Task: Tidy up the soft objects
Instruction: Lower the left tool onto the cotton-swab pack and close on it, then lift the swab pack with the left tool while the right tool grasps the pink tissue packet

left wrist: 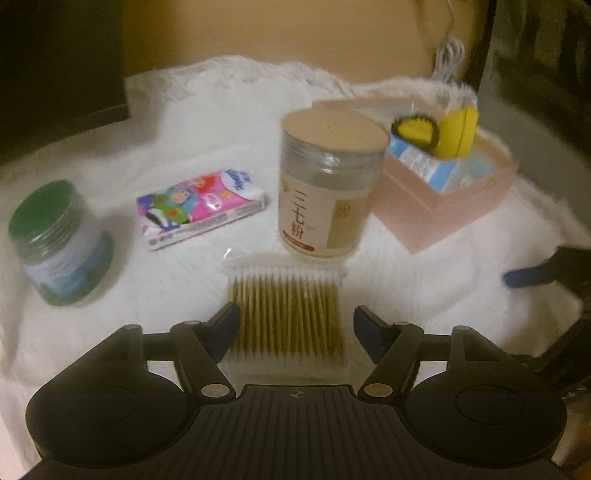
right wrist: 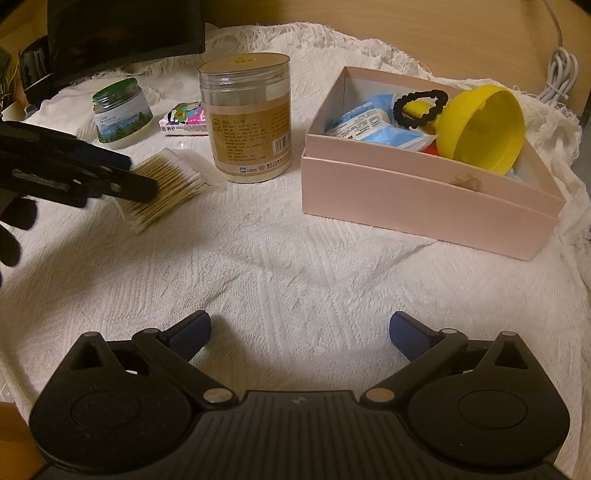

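Note:
A clear pack of cotton swabs [left wrist: 288, 314] lies on the white cloth [right wrist: 295, 258] between the fingers of my left gripper [left wrist: 295, 314]. Its jaws stand wide on either side and the pads do not press on the pack. The right wrist view shows that gripper [right wrist: 140, 175] at the left, over the swab pack [right wrist: 173, 181]. A colourful tissue pack [left wrist: 199, 206] lies farther back. My right gripper [right wrist: 300, 321] hangs open over bare cloth with nothing in it. The pink box [right wrist: 406, 173] holds blue-white packs [right wrist: 369, 125], a black hair tie [right wrist: 417, 107] and a yellow funnel [right wrist: 480, 129].
A tall clear jar with a tan lid [left wrist: 325, 184] stands just behind the swabs. A green-lidded jar [left wrist: 59, 243] stands at the left. A dark screen [right wrist: 125, 29] stands at the back left, and a white cable [right wrist: 561, 74] hangs at the back right.

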`<state>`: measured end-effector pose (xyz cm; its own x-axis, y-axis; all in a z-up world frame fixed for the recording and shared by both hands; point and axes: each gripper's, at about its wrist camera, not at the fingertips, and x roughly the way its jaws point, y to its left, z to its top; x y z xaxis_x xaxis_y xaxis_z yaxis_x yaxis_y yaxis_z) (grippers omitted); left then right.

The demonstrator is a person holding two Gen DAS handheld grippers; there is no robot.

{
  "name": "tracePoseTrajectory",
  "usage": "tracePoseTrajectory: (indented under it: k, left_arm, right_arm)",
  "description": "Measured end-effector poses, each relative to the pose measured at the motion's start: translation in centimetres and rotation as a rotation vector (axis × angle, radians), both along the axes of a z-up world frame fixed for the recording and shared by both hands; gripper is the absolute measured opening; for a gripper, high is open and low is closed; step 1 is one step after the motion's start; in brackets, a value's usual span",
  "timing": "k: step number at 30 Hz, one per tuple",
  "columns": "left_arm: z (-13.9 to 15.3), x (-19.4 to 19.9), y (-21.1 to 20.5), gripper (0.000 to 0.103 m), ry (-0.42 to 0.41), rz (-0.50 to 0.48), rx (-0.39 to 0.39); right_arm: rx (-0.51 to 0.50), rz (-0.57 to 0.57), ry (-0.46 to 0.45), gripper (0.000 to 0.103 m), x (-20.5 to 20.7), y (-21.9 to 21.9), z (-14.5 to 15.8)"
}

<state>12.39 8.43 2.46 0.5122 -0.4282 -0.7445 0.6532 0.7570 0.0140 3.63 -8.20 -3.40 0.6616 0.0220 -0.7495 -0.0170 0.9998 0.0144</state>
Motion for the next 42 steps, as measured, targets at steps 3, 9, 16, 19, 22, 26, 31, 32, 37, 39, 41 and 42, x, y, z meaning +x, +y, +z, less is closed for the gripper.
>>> tracePoseTrajectory:
  k: [3, 9, 16, 19, 22, 26, 31, 32, 37, 39, 41, 42]
  left_arm:
    - [-0.5, -0.1, -1.6, 0.082, -0.029, -0.012, 0.073]
    - [-0.9, 1.3, -1.4, 0.081, -0.010, 0.057, 0.076]
    - [-1.0, 2.1, -0.8, 0.080, 0.027, 0.086, 0.032]
    - [-0.7, 1.6, 0.4, 0.077, 0.037, 0.076, -0.033]
    - [0.1, 0.8, 2.5, 0.076, 0.053, 0.099, -0.114]
    - [2.0, 0.0, 6.7, 0.076, 0.049, 0.171, -0.210]
    - [5.1, 0.6, 11.6, 0.076, -0.045, 0.285, -0.244]
    - [5.7, 0.8, 12.6, 0.076, -0.062, 0.306, -0.250]
    - [7.4, 2.0, 17.7, 0.076, -0.107, 0.417, -0.297]
    - [7.6, 2.1, 19.4, 0.076, -0.116, 0.454, -0.305]
    - [7.6, 2.1, 20.7, 0.076, -0.115, 0.482, -0.311]
    - [7.5, 2.1, 21.4, 0.076, -0.108, 0.497, -0.312]
  right_arm:
    - [0.001, 0.001, 0.000, 0.103, 0.0, 0.0, 0.0]
    - [0.005, -0.012, -0.001, 0.103, -0.4, 0.0, 0.0]
    - [0.003, 0.026, 0.020, 0.103, -0.5, -0.1, 0.2]
    - [0.015, 0.046, 0.025, 0.094, 0.0, -0.3, 1.3]
    - [0.014, 0.084, -0.056, 0.094, 0.6, 0.2, 4.3]
    - [-0.089, 0.234, -0.178, 0.094, 3.8, 3.5, 10.2]
    - [-0.353, 0.506, -0.131, 0.094, 12.0, 10.9, 13.4]
    - [-0.410, 0.546, -0.104, 0.094, 13.5, 12.2, 13.1]
    - [-0.515, 0.695, 0.115, 0.093, 20.8, 16.7, 9.9]
    - [-0.557, 0.737, 0.182, 0.093, 22.9, 17.7, 8.3]
    - [-0.571, 0.738, 0.251, 0.093, 25.3, 18.0, 7.0]
    - [-0.572, 0.729, 0.284, 0.093, 26.5, 17.9, 6.4]
